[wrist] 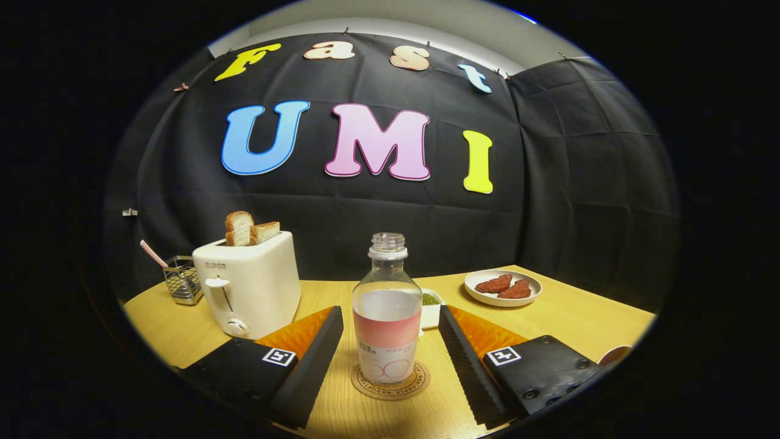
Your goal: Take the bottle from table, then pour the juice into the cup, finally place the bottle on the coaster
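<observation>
Fisheye cam sits on the claw (390,347), low over the wooden surface (579,317), looking forward along both spread fingers toward the black cloth wall (548,201). Bottle (386,317) stands close, between the fingers.

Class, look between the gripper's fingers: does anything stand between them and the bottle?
Nothing visible does. The gripper is open, and the uncapped bottle stands upright on the coaster between its fingers, with bare gaps on both sides. The toaster stands off to the side.
</observation>
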### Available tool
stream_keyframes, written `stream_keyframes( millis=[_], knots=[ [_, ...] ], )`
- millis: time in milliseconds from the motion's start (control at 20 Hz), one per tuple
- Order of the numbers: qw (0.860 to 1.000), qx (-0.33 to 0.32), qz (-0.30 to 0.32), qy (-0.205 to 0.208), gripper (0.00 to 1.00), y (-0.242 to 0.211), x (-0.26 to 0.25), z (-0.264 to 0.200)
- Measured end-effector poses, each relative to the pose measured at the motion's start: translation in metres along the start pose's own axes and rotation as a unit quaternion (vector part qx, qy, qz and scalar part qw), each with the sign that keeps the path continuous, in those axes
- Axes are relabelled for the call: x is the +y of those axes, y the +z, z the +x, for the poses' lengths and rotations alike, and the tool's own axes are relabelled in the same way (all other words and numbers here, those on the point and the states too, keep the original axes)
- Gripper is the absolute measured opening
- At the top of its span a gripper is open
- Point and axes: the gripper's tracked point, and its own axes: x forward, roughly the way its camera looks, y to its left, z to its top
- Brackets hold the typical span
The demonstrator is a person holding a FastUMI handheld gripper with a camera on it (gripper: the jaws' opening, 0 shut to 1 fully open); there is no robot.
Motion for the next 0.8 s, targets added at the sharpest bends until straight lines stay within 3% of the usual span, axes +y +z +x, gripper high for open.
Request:
stream_keyframes(
  millis=[800],
  knots=[
    [0.998, -0.017, 0.015, 0.063, 0.97, 0.08, -0.005, -0.12]
  ],
)
